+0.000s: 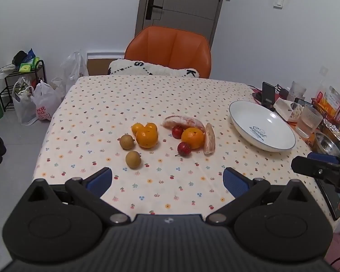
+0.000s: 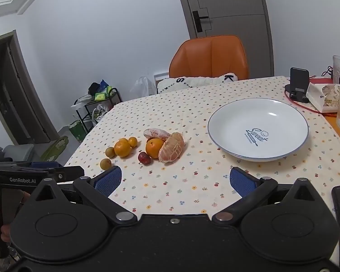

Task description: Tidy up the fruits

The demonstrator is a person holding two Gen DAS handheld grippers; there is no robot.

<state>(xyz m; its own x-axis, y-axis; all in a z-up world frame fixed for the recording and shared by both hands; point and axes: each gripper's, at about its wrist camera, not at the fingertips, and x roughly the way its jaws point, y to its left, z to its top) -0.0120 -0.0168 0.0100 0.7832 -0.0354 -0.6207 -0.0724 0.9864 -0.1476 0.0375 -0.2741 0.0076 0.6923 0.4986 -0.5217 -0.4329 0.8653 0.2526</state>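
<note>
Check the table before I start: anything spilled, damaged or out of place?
Nothing spilled. The plate is empty and all the fruit sits loose on the cloth. Two pomelo wedges lie peeled and bare among the whole fruit. Both grippers are open, holding nothing.

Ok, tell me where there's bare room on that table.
Bare cloth lies between the fruit and both grippers, left, right, and behind the fruit toward the chair. The plate is empty. Past it is crowded.
</note>
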